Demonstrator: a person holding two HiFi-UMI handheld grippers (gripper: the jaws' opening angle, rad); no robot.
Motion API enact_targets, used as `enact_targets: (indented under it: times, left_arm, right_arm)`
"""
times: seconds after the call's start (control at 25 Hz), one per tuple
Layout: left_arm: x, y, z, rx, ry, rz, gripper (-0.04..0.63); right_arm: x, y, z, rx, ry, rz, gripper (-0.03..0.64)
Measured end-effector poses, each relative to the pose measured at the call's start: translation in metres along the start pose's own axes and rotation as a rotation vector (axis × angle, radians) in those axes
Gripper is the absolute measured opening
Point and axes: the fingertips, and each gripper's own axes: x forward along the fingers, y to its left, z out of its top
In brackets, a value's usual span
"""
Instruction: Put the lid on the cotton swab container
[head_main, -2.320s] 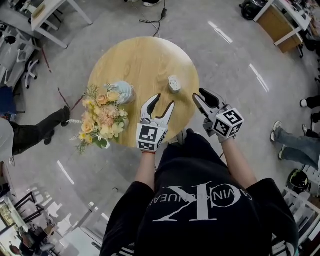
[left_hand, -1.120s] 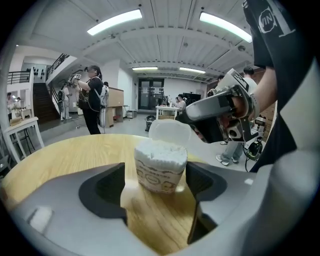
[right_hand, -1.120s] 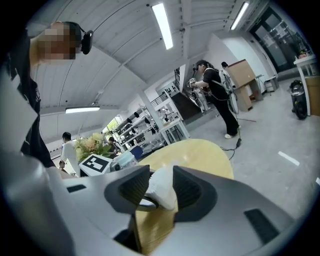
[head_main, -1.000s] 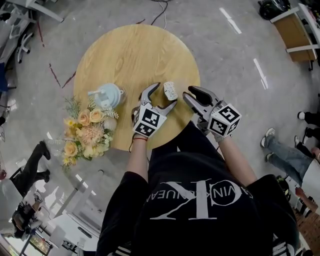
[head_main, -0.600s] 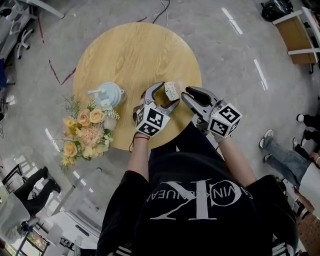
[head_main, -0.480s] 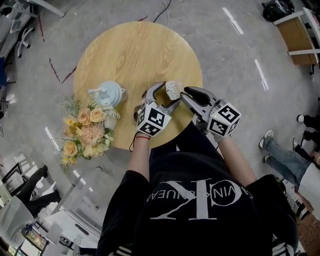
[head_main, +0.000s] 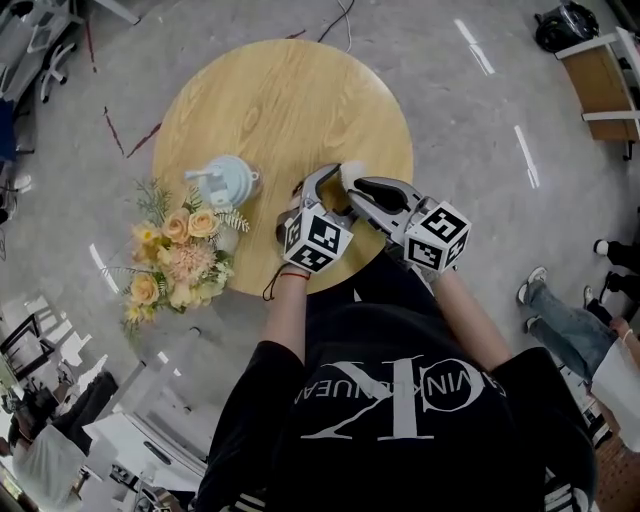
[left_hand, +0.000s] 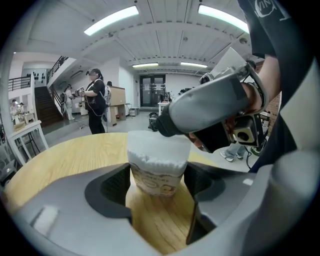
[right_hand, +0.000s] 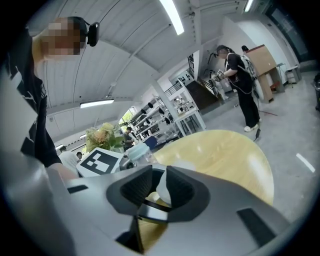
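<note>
The cotton swab container (head_main: 351, 176) stands upright near the front of the round wooden table (head_main: 270, 110). In the left gripper view it has a printed paper band and a frosted white top (left_hand: 159, 150) that looks like the lid. My left gripper (head_main: 337, 187) has its jaws on either side of the container (left_hand: 157, 177) and they are closing, with no firm press visible. My right gripper (head_main: 358, 188) reaches in from the right at the container's top. Its jaws are closing too, with a white edge of the container (right_hand: 161, 190) in the narrow gap between them.
A pale blue lidded bottle (head_main: 222, 181) and a bouquet of peach and yellow flowers (head_main: 175, 255) sit at the table's left edge. The far half of the tabletop (right_hand: 225, 155) is bare wood. People stand on the grey floor (head_main: 480, 120) around the table.
Both grippers moved forward to the container. The left jaws came around its sides, and the right gripper swung left until its tips reached the container's top.
</note>
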Motion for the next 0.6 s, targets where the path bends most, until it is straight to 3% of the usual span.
enact_targets:
  times: [0.24, 0.6]
  left_arm:
    - [0.0, 0.001, -0.002, -0.003, -0.001, 0.007, 0.342]
    - [0.001, 0.001, -0.003, -0.015, 0.01, 0.02, 0.341]
  right_arm:
    - [0.008, -0.006, -0.002, -0.008, 0.024, -0.027, 0.073]
    - [0.014, -0.007, -0.009, -0.14, 0.137, -0.074, 0.026]
